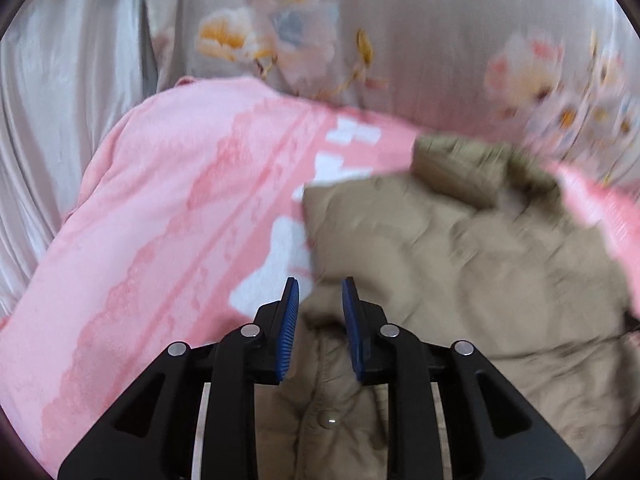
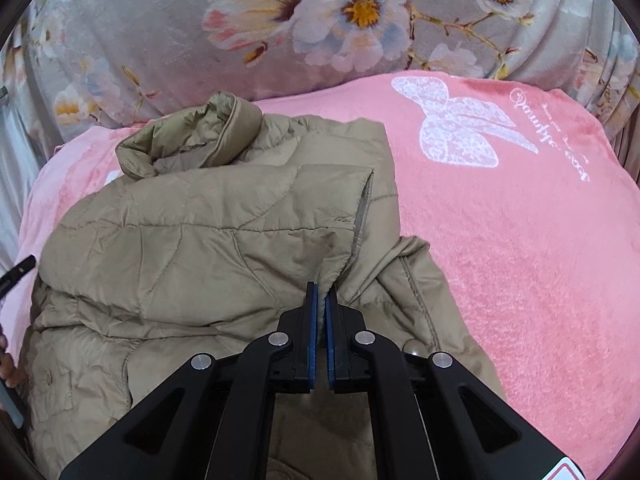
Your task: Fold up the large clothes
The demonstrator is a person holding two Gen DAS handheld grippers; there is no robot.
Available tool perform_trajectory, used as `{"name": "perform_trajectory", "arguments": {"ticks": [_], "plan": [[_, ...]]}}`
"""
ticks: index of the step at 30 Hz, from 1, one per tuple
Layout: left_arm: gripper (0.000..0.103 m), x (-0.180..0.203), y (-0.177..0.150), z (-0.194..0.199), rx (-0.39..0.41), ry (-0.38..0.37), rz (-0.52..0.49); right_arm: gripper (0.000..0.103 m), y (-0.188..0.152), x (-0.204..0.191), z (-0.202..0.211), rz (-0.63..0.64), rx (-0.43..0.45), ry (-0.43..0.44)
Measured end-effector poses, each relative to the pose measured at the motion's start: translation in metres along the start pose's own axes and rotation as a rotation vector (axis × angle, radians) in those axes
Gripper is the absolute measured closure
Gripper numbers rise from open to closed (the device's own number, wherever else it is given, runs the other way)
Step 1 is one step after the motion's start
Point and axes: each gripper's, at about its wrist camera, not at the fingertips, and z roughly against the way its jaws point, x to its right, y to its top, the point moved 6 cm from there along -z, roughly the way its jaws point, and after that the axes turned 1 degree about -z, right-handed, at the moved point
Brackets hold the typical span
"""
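Blue-padded jaws of the right gripper (image 2: 321, 300) are clenched on a fold of the tan quilted jacket (image 2: 208, 232), which lies partly folded on the pink blanket (image 2: 520, 240), collar towards the floral cover (image 2: 160, 40) behind. Over the jacket's snap-button edge, the left gripper (image 1: 320, 294) has its jaws released, a gap between them with nothing pinched. The left view is blurred.

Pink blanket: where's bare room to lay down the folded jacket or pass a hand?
Widest free patch: right side of the pink blanket, between the khaki quilted jacket and the floral cover behind, around the white bow print. Another bare strip lies left of the jacket, toward the grey curtain. The middle is crowded: jacket plus both grippers.
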Motion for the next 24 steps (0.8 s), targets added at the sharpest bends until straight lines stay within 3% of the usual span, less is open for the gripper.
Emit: {"name": "perform_trajectory", "arguments": {"ticks": [2, 5, 6, 9, 12, 16, 18, 19, 22, 24], "plan": [[0.081, -0.004, 0.009, 0.005, 0.0, -0.023, 0.041, 0.1, 0.002, 0.001, 0.0, -0.001, 0.001, 0.0], [0.081, -0.011, 0.008, -0.014, -0.105, -0.057, 0.103, 0.1, 0.003, 0.001, 0.0, -0.005, 0.0, 0.002], [0.081, -0.012, 0.001, -0.021, -0.162, -0.106, 0.142, 0.1, 0.003, 0.002, 0.0, -0.007, 0.0, 0.004], [0.067, -0.01, -0.025, -0.029, -0.288, -0.297, 0.292, 0.1, 0.004, 0.003, 0.0, -0.01, 0.0, 0.006], [0.064, -0.011, -0.037, -0.038, -0.317, -0.37, 0.412, 0.1, 0.002, 0.002, -0.003, -0.003, -0.005, 0.001], [0.066, -0.014, -0.034, -0.052, -0.297, -0.369, 0.514, 0.1, -0.002, 0.0, -0.003, 0.007, -0.005, -0.009], [0.084, -0.015, -0.029, -0.056, -0.278, -0.345, 0.525, 0.1, -0.003, -0.001, -0.002, 0.007, -0.003, -0.006], [0.099, -0.015, -0.024, -0.055, -0.258, -0.311, 0.497, 0.1, -0.003, -0.001, -0.001, 0.005, 0.002, 0.001], [0.103, -0.016, -0.01, -0.027, -0.165, -0.232, 0.404, 0.1, 0.001, -0.007, 0.014, 0.008, 0.052, 0.048], [0.103, -0.015, -0.007, -0.004, -0.109, -0.191, 0.341, 0.101, 0.005, -0.012, 0.022, 0.04, 0.09, 0.033]]}}
